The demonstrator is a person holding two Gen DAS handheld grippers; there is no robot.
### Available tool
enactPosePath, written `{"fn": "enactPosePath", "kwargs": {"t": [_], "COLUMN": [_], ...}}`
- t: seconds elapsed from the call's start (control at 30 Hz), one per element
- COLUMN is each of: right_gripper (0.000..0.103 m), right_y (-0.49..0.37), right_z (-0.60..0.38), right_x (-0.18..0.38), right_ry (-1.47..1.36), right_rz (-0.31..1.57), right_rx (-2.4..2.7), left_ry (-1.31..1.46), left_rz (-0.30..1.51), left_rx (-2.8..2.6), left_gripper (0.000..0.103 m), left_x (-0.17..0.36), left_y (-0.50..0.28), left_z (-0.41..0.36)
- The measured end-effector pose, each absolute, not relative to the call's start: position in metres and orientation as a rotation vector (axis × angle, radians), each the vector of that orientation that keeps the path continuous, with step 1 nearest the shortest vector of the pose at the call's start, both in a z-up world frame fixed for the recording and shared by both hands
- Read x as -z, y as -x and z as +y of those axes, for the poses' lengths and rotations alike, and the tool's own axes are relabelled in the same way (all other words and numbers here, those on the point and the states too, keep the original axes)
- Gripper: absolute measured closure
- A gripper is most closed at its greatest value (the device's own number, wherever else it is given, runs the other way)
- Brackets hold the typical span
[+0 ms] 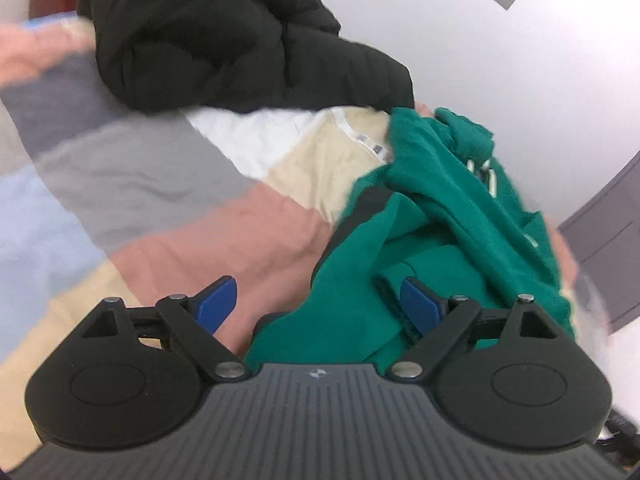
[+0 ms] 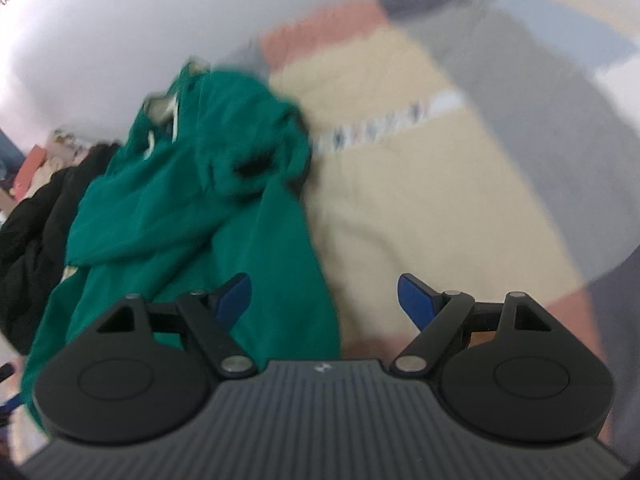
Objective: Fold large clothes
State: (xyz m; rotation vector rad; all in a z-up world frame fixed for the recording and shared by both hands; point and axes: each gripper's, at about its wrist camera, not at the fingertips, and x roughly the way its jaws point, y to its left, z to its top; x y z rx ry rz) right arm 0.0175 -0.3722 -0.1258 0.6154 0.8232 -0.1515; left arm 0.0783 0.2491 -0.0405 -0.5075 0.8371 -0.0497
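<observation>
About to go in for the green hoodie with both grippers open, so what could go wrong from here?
1. The green hoodie lies bunched in overlapping folds, so the left gripper may pinch several layers at once.
2. Its white drawstring hangs loose and could snag a finger.
3. The black jacket lies close beside it, and the right gripper sits at the hoodie's edge over the patchwork bedspread, so it might catch that instead.

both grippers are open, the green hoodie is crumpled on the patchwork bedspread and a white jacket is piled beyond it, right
Not quite: the jacket piled beyond the green hoodie is black, not white, as the left wrist view shows. The rest holds: the left gripper and right gripper are open, and the hoodie lies crumpled on the patchwork bedspread.
</observation>
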Motion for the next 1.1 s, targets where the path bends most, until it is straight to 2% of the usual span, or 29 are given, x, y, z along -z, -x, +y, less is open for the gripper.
{"fn": "enactPosePath", "kwargs": {"t": [0.23, 0.3, 0.33, 0.37, 0.47, 0.57, 0.7, 0.77, 0.83, 0.93, 0.97, 1.0, 1.03, 1.07, 1.1], "right_gripper": [0.021, 0.033, 0.056, 0.072, 0.078, 0.078, 0.075, 0.064, 0.057, 0.055, 0.055, 0.056, 0.057, 0.066, 0.074], "right_y": [-0.022, -0.021, -0.021, -0.019, -0.013, -0.008, -0.012, -0.015, -0.018, -0.022, -0.024, -0.024, -0.024, -0.024, -0.024], "right_z": [-0.36, -0.358, -0.356, -0.355, -0.358, -0.364, -0.36, -0.356, -0.35, -0.338, -0.333, -0.328, -0.325, -0.325, -0.327], "right_x": [0.149, 0.147, 0.145, 0.143, 0.133, 0.132, 0.137, 0.142, 0.147, 0.152, 0.15, 0.146, 0.142, 0.139, 0.136], "right_ry": [-0.689, -0.68, -0.67, -0.663, -0.679, -0.723, -0.713, -0.689, -0.661, -0.582, -0.544, -0.501, -0.471, -0.464, -0.463], "right_rz": [0.948, 0.953, 0.952, 0.943, 0.882, 0.841, 0.892, 0.936, 0.982, 1.049, 1.073, 1.086, 1.097, 1.103, 1.109], "right_rx": [0.042, 0.02, 0.013, -0.005, -0.083, -0.106, -0.045, -0.033, -0.039, -0.056, -0.065, -0.081, -0.094, -0.099, -0.106], "left_ry": [0.522, 0.455, 0.431, 0.413, 0.365, 0.207, 0.002, -0.064, -0.108, -0.201, -0.226, -0.239, -0.245, -0.261, -0.27], "left_rz": [0.93, 0.924, 0.914, 0.917, 0.962, 1.012, 1.087, 1.128, 1.164, 1.218, 1.223, 1.234, 1.24, 1.24, 1.237], "left_rx": [0.16, 0.171, 0.196, 0.244, 0.387, 0.438, 0.393, 0.374, 0.343, 0.33, 0.336, 0.342, 0.346, 0.354, 0.355], "left_gripper": [0.013, 0.013, 0.013, 0.013, 0.013, 0.013, 0.013, 0.013, 0.013, 0.019, 0.025, 0.036, 0.041, 0.05, 0.064], "left_x": [0.066, 0.061, 0.057, 0.052, 0.043, 0.042, 0.055, 0.061, 0.067, 0.075, 0.073, 0.071, 0.068, 0.064, 0.06], "left_y": [-0.094, -0.094, -0.093, -0.092, -0.089, -0.08, -0.075, -0.075, -0.076, -0.072, -0.069, -0.065, -0.061, -0.055, -0.051], "left_z": [0.237, 0.223, 0.217, 0.211, 0.194, 0.171, 0.145, 0.138, 0.135, 0.127, 0.125, 0.123, 0.121, 0.119, 0.118]}}
